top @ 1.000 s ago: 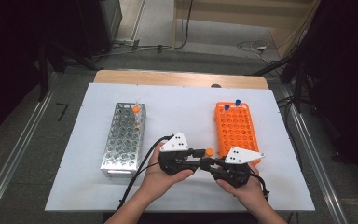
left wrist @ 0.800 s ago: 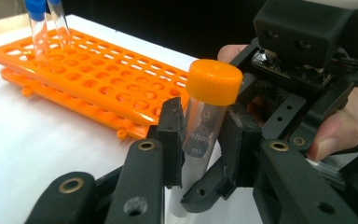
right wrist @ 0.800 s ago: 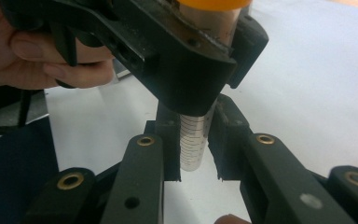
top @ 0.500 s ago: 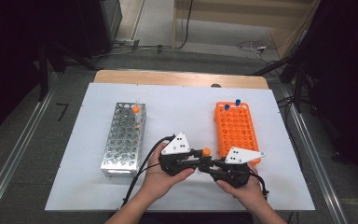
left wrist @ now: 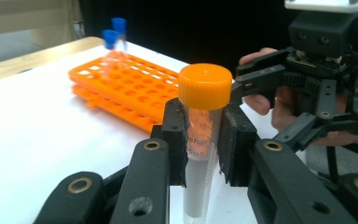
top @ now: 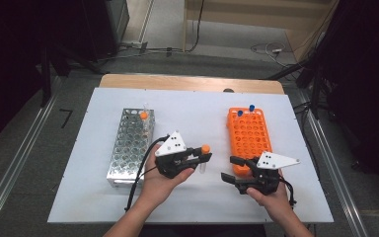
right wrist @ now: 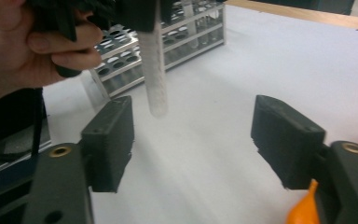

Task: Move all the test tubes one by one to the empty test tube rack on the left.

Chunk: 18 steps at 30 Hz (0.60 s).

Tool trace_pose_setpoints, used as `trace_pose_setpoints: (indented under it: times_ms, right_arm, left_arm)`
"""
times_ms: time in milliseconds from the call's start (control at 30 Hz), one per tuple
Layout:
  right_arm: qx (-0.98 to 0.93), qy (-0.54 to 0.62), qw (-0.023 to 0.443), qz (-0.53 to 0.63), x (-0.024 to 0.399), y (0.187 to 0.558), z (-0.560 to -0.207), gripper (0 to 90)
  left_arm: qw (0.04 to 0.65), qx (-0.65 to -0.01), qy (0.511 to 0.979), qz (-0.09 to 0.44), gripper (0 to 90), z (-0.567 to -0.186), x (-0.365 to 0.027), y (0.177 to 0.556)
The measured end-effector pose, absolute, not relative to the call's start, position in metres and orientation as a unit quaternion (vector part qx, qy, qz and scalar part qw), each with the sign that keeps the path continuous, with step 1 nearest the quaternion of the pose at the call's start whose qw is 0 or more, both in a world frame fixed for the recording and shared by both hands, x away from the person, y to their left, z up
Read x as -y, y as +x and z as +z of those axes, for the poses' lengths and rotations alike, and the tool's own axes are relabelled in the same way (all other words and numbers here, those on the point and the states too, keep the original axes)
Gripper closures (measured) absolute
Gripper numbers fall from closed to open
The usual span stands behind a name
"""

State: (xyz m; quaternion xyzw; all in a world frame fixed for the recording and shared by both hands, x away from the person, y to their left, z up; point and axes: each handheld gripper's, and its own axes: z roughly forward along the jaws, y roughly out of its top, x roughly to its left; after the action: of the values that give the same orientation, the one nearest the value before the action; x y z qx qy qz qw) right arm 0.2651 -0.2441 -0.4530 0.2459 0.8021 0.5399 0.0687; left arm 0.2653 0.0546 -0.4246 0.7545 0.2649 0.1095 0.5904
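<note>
My left gripper (top: 203, 158) (left wrist: 204, 140) is shut on a clear tube with an orange cap (top: 205, 149) (left wrist: 204, 87), held upright above the white table (top: 202, 118). The tube's lower end (right wrist: 154, 70) hangs in the right gripper view. My right gripper (top: 231, 169) (right wrist: 193, 140) sits to the right of it, near the front end of the orange rack (top: 250, 134) (left wrist: 130, 88). Its jaws have just been opening and stand apart with nothing between them. The orange rack holds two blue-capped tubes (top: 246, 110) (left wrist: 114, 35) at its far end.
A metal rack (top: 131, 143) (right wrist: 168, 42) stands at the left with one orange-capped tube (top: 143, 115) at its far corner. A wooden strip (top: 192, 83) runs along the table's far edge. Cables trail from both grippers toward the person.
The two grippers were together on the tube; now they have parted. The right gripper let go and drew right, the left moved left and slightly up with the tube.
</note>
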Motion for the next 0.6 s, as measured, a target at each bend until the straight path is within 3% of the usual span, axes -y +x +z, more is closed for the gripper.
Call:
trace_pose_setpoints:
  times_ms: [333,600]
  right_arm:
    - [-0.803,0.256,0.071,0.533,0.263,0.273,-0.454,9.9]
    - [-0.801,0.264,0.068,0.533,0.279,0.277,-0.454,2.1]
  left_arm:
    - [0.596,-0.299,0.731,0.144,74.8,-0.416,-0.087,0.272]
    - [0.596,-0.325,0.713,0.178,74.8,-0.41,-0.112,0.278]
